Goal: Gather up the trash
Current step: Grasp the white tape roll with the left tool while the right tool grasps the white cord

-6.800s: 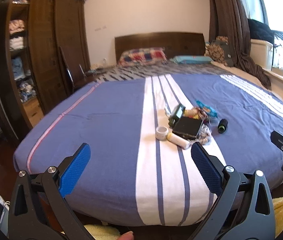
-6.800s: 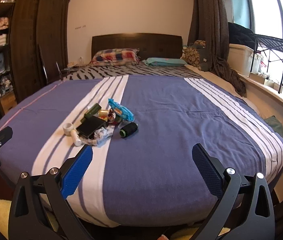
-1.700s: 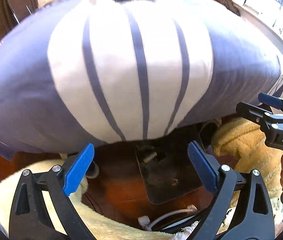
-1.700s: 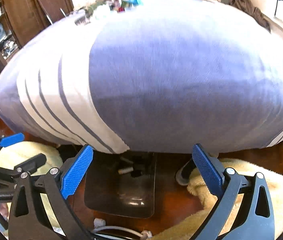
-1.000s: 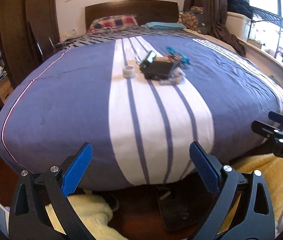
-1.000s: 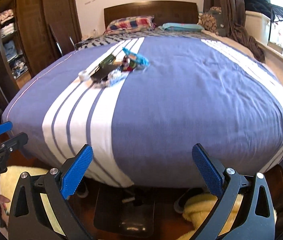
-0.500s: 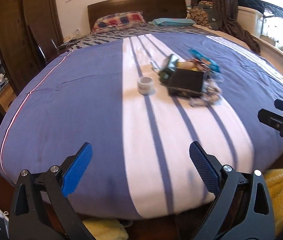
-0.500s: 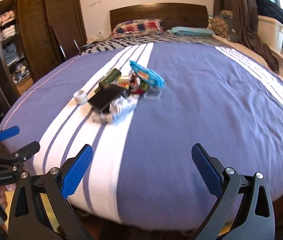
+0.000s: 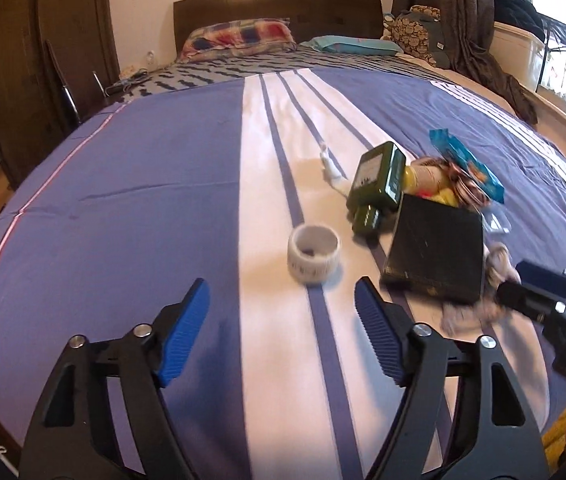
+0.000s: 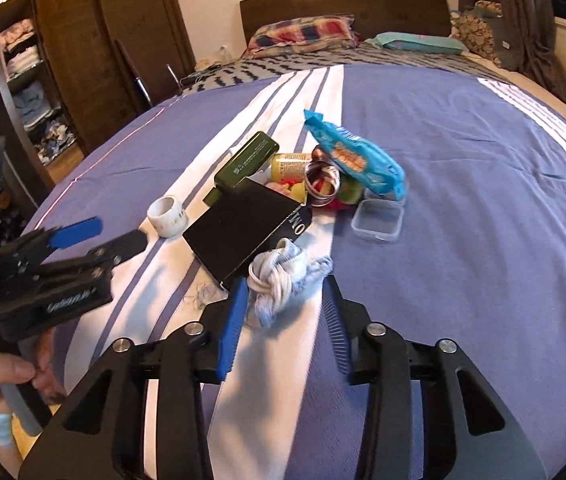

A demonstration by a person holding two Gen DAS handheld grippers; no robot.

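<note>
A pile of trash lies on the bed: a white tape roll (image 9: 314, 254) (image 10: 167, 211), a dark green bottle (image 9: 375, 184) (image 10: 243, 166), a black box (image 9: 437, 248) (image 10: 247, 230), a blue snack wrapper (image 10: 357, 158) (image 9: 467, 170), a clear plastic lid (image 10: 378, 220) and a crumpled pale blue cloth (image 10: 283, 276). My left gripper (image 9: 283, 324) is open, just short of the tape roll. My right gripper (image 10: 285, 308) is open, its jaws on either side of the cloth's near end, apart from it.
The blue and white striped bedspread (image 9: 143, 184) covers a large bed with pillows (image 9: 239, 36) and a dark headboard at the far end. A wooden wardrobe (image 10: 95, 52) stands on the left. Curtains and a rack are on the right by the window.
Both grippers have moved forward over the bed to the pile and their jaws have narrowed. The left now faces the tape roll, the right straddles the cloth.
</note>
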